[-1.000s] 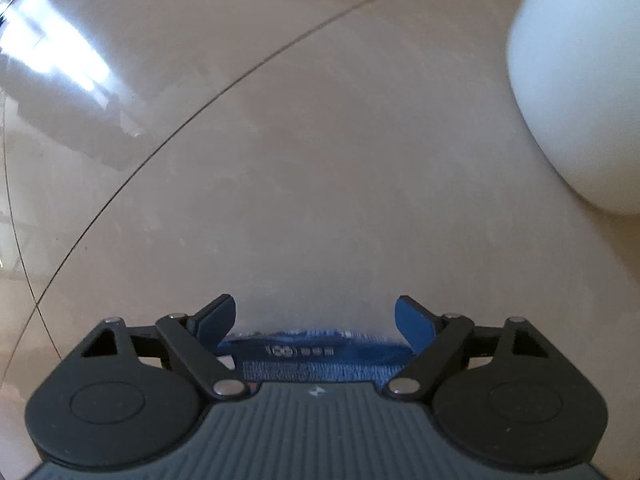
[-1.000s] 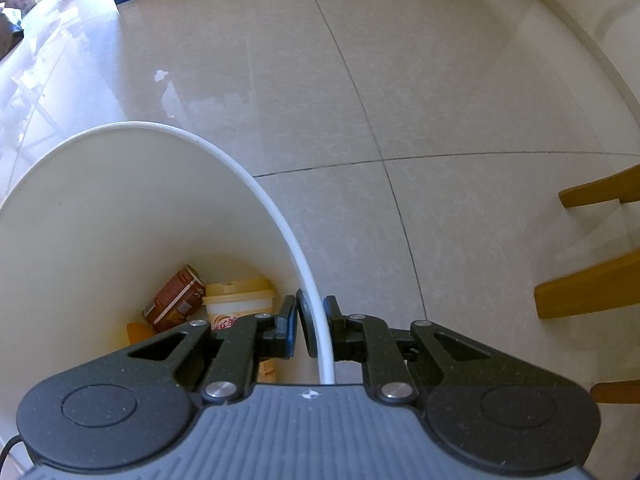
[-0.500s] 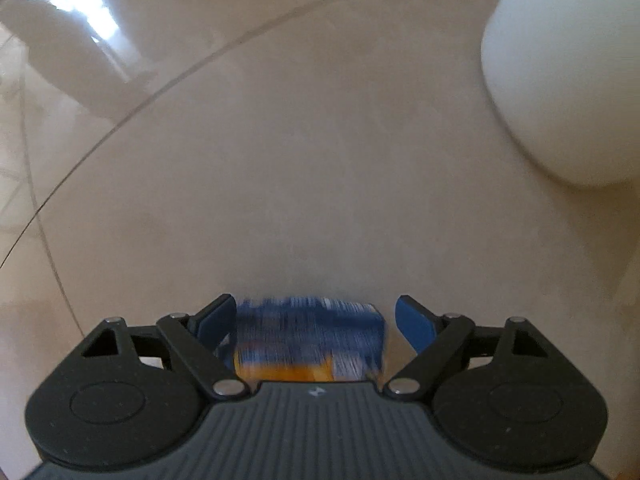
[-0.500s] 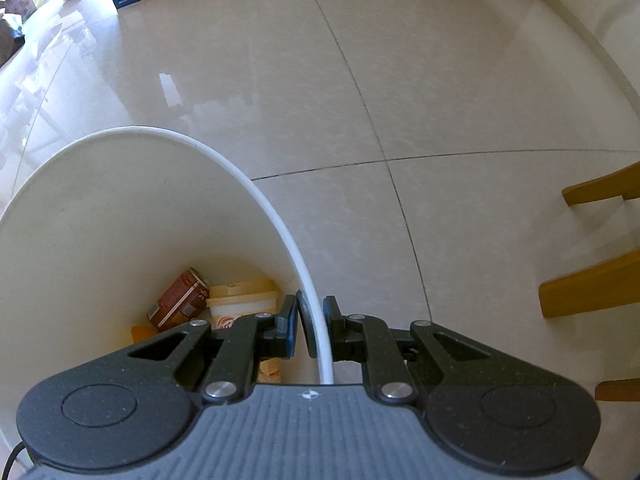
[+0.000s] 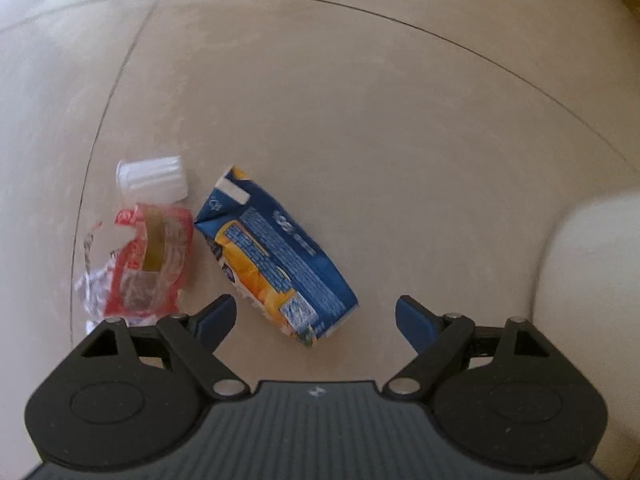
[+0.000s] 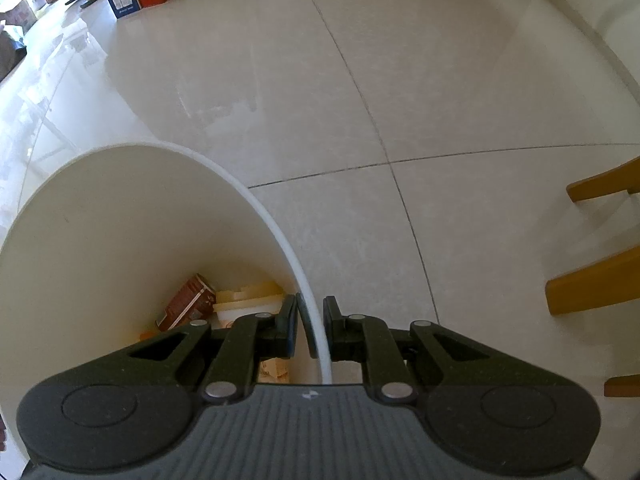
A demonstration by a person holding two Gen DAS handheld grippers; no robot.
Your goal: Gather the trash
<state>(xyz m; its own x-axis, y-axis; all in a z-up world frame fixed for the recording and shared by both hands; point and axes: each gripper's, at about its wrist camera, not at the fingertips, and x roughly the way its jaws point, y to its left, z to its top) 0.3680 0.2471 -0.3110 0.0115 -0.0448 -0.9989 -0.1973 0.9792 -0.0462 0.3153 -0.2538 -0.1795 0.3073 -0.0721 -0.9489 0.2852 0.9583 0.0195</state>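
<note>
3 trash pieces on glossy beige tile floor, left fingers spread, right fingers clamping bin rim

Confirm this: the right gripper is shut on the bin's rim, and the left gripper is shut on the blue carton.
Wrong about the left gripper: the left wrist view shows it open above the blue carton, which lies on the floor. The right gripper is shut on the bin's rim.
</note>
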